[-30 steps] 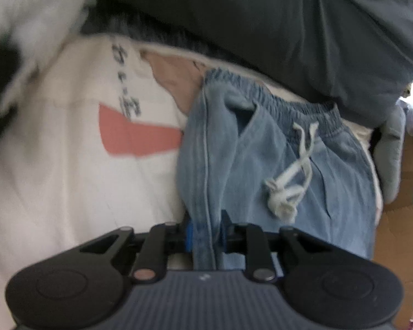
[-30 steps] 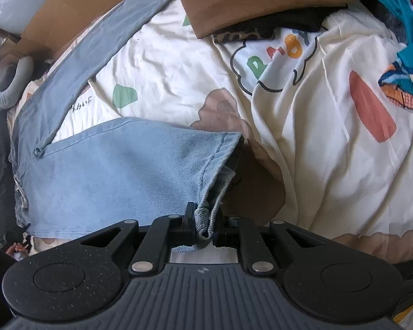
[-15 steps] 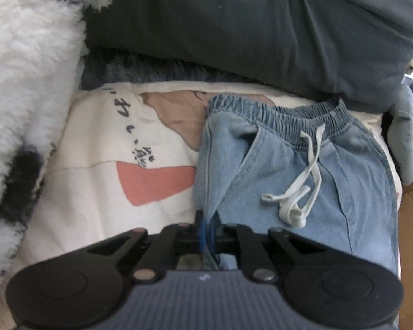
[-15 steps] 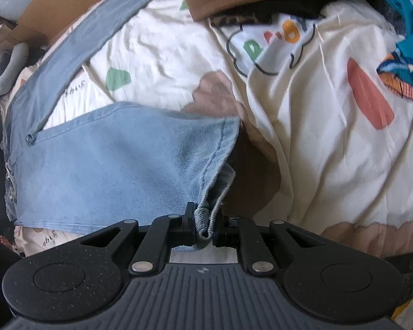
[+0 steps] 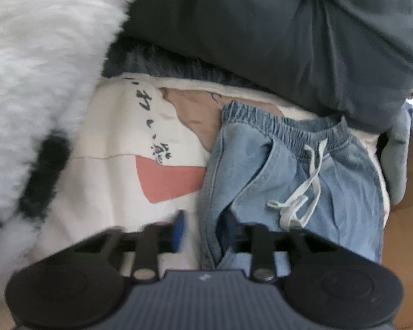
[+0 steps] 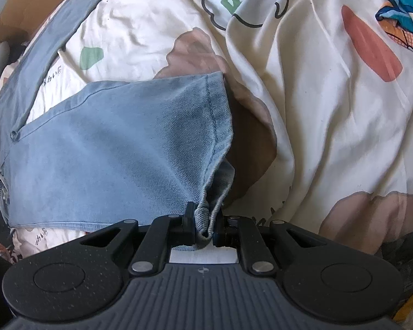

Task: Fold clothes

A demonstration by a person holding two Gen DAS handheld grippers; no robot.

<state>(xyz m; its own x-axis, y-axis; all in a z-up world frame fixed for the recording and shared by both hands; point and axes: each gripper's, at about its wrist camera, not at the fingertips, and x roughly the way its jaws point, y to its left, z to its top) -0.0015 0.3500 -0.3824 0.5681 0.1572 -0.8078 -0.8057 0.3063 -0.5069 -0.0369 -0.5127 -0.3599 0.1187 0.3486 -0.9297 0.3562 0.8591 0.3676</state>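
Left gripper [image 5: 206, 231] jaws are opening around the soft denim shorts [image 5: 303, 192]; right gripper [image 6: 205, 224] pinches their stitched hem [image 6: 206, 220]

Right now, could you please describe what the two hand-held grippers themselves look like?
Both match: the left hand-held gripper and right hand-held gripper have a ribbed dark grey body, two round black lobes, black linkage bars with silver rivets and black fingers. The left one shows a blue pad.
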